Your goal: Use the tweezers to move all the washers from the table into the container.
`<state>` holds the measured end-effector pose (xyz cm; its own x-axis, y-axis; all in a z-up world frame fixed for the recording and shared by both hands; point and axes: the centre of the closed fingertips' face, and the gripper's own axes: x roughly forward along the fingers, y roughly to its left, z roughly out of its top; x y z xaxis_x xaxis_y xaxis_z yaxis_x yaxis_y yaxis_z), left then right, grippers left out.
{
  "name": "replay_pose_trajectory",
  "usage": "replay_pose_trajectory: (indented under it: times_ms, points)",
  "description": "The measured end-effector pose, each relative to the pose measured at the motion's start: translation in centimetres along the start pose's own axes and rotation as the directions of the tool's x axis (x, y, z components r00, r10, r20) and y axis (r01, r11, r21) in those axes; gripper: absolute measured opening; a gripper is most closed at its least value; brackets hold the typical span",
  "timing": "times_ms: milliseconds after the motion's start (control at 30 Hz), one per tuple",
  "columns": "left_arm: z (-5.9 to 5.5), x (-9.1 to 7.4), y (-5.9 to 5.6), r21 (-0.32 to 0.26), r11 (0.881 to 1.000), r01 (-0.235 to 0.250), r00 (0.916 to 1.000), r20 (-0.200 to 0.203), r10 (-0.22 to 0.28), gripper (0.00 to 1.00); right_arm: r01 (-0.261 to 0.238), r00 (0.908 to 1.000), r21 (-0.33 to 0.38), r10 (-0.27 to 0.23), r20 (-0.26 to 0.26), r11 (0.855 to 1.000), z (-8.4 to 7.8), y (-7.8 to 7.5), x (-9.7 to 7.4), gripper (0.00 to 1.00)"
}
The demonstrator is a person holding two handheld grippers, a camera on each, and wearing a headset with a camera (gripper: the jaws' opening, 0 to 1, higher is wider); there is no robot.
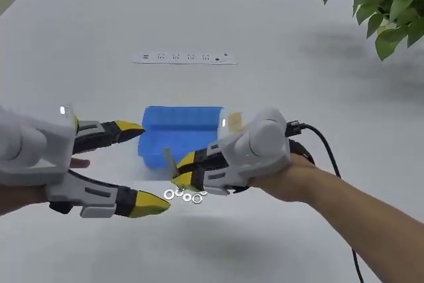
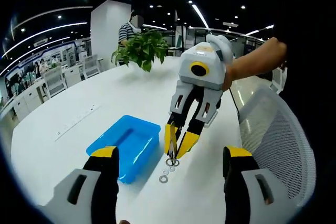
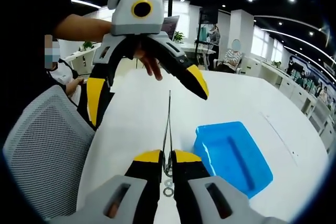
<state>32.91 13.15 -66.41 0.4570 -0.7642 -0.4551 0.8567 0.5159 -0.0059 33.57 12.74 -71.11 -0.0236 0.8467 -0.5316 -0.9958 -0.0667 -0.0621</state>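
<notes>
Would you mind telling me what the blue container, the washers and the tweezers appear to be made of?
The container looks like moulded plastic: uniform bright blue with glossy highlights. The washers seem to be metal: small silvery rings with a shine. The tweezers, held in the right tool, look like thin bare steel, though they are too slender to be sure.

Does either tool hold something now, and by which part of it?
The right tool pinches the tweezers on their lower part, just above the tips near the washers. The left tool is open and holds nothing.
</notes>
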Motion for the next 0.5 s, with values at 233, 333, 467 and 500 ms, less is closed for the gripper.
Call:
replay_pose_trajectory:
  times_ms: [233,333,467,500]
  points:
    - [0.4,-0.7,0.4,-0.024,0.999,-0.043,0.9983,0.038,0.043,0.93,0.020,0.9998,-0.010,-0.020,0.006,1.000,0.6,-1.1,-0.8,0.08]
    - [0.3,-0.8,0.3,-0.035,0.998,-0.047,0.9979,0.043,0.049,0.96,0.029,0.9995,-0.013,-0.029,0.011,0.999,0.8,-1.7,-1.2,0.08]
    - [0.1,-0.8,0.2,-0.049,0.997,-0.054,0.9973,0.048,0.056,0.99,0.049,0.9985,-0.009,-0.049,0.024,0.999,1.3,-2.9,-1.8,0.08]
    - [0.1,-0.8,0.2,-0.053,0.997,-0.052,0.9974,0.048,0.055,0.99,0.054,0.9981,-0.008,-0.054,0.028,0.998,1.4,-3.1,-1.9,0.08]
